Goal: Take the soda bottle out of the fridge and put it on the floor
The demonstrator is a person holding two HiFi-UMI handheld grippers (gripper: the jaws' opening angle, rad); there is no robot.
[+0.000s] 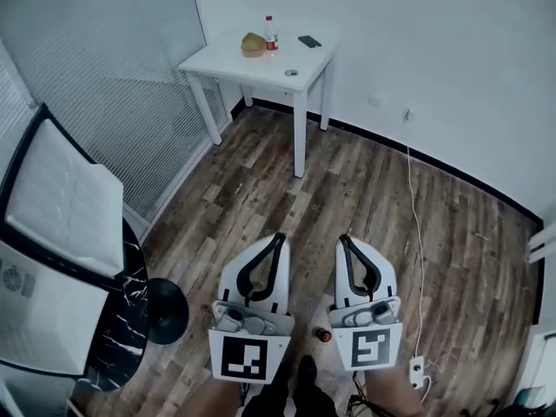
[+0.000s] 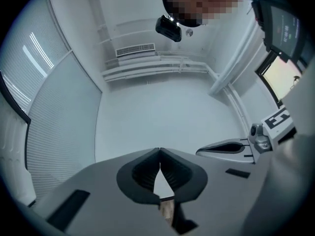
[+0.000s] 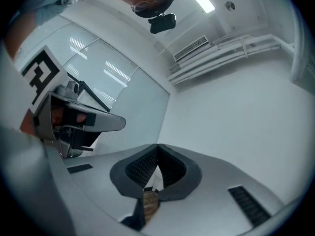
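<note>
Your left tool, a white shell with black ribbed pads and a square-marker cube at its rear, was closed. Its pad tips met with nothing between them. Your right tool, of the same make, was likewise closed and empty. You held the two side by side, near each other but apart, pointing away from you over the brown wood-plank floor. Low between them, on that floor just ahead of your dark shoes, stood what looked like the soda bottle, seen from above as a small dark round with a red cap; neither tool touched it. At your right a thin white cable ran from the wall across the planks to a white power strip. At your left were white panels edged in black, and beside them a black marbled surface and a black round disc. Beyond these rose a ribbed frosted glass wall. Well ahead, in the corner, stood a white square bench. It carried a clear plastic bottle with a red cap, a tan rounded lump just beside it, a dark flat rectangle and a small grey round thing near its front edge. Both gripper views looked up at white wall and ceiling, with a slatted white vent.
</note>
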